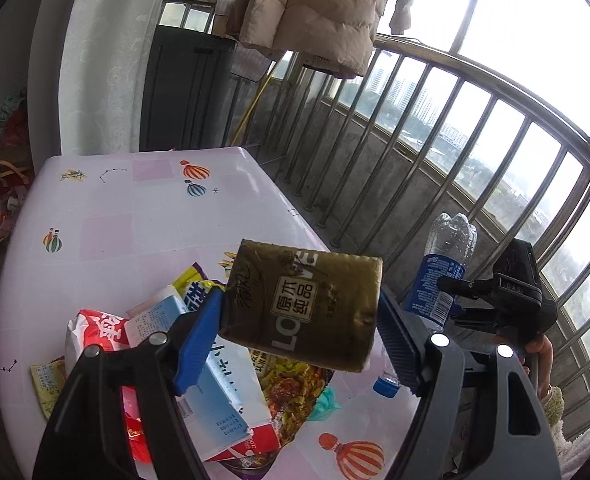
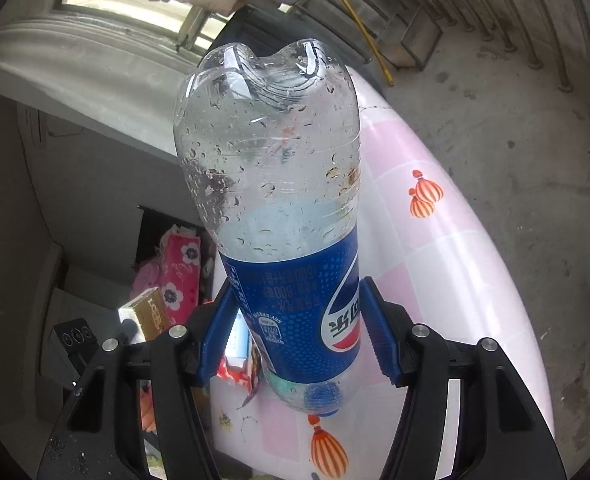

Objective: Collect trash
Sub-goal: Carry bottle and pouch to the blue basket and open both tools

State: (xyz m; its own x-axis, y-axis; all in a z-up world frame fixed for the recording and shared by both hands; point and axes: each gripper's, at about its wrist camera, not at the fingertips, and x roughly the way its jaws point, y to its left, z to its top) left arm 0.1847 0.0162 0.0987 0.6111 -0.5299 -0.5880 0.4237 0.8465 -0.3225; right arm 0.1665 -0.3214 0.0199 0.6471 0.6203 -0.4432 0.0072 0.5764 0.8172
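The left gripper (image 1: 299,316) has its blue pads closed on a gold foil snack packet (image 1: 301,306), holding it clear above the pink balloon-print table (image 1: 143,216), where the rest of the litter lies in a heap — a red-and-white wrapper (image 1: 95,330), a pale blue-and-white carton (image 1: 211,376) and a printed snack bag (image 1: 291,392). The right gripper (image 2: 295,332) is clamped across the blue label of an empty Pepsi bottle (image 2: 271,184), which it carries upside down, cap toward the table and base pointing away, also lifted off the surface. By the look of it the foil packet weighs almost nothing and is soft and crinkly, so it should buckle under the pads rather than resist; gripping across its flat body, as here, seems safer than pinching a slick corner. The bottle looks just as light, thin-walled and springy, with droplets inside — its smooth round side could roll or squirt out of a loose hold, so the labelled waist is probably the best place to take it. Neither piece looks fragile. No bin is clearly visible in either view.
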